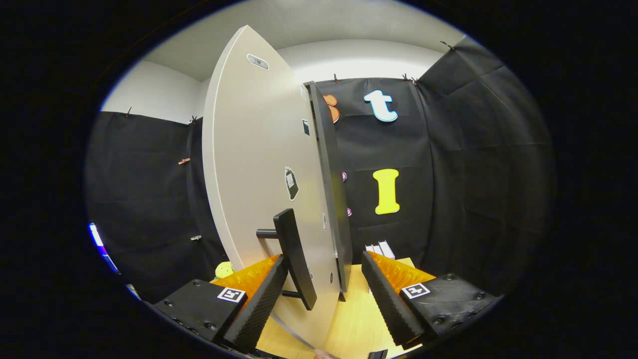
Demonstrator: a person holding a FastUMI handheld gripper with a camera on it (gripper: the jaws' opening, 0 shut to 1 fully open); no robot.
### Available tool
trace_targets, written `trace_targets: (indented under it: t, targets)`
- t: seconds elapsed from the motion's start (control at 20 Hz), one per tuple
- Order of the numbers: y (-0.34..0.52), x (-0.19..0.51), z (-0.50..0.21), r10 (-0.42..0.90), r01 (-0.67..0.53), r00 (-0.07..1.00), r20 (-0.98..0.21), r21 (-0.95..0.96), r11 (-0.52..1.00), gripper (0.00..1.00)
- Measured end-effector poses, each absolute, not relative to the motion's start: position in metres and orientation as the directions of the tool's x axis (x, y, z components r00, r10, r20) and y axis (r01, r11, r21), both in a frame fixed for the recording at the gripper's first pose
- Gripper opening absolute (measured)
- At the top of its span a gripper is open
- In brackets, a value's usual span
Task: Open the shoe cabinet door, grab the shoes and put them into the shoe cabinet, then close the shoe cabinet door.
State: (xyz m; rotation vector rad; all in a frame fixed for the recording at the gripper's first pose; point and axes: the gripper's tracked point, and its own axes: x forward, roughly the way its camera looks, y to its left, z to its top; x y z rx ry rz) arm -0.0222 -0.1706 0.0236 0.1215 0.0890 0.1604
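Pale grey and smooth, the shoe cabinet door [259,164] stands swung out on its edge, seen nearly side-on, so its front face fills the space ahead of the left finger and its dark edge runs down just beside it. The dark bar handle [295,259] sticks out from the door on two short posts and sits right between the fingers, closer to the left one, touching or almost touching it, hard to say. The gripper [324,294] is spread wide, not clamped on anything, with the door's lower edge in the gap too. Underneath is a light wooden surface [356,319]. Something small and yellow-green [224,269] peeks out beyond the left finger.
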Motion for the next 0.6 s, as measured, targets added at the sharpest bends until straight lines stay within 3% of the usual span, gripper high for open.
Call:
trace_targets:
  t: [0.45,0.6]
  targets:
    - [-0.053,0.002,0.007,0.286,-0.270,0.956,-0.072,0.178,0.946,0.98]
    - [-0.018,0.023,0.002,0.273,-0.259,0.959,-0.071,0.162,0.952,0.98]
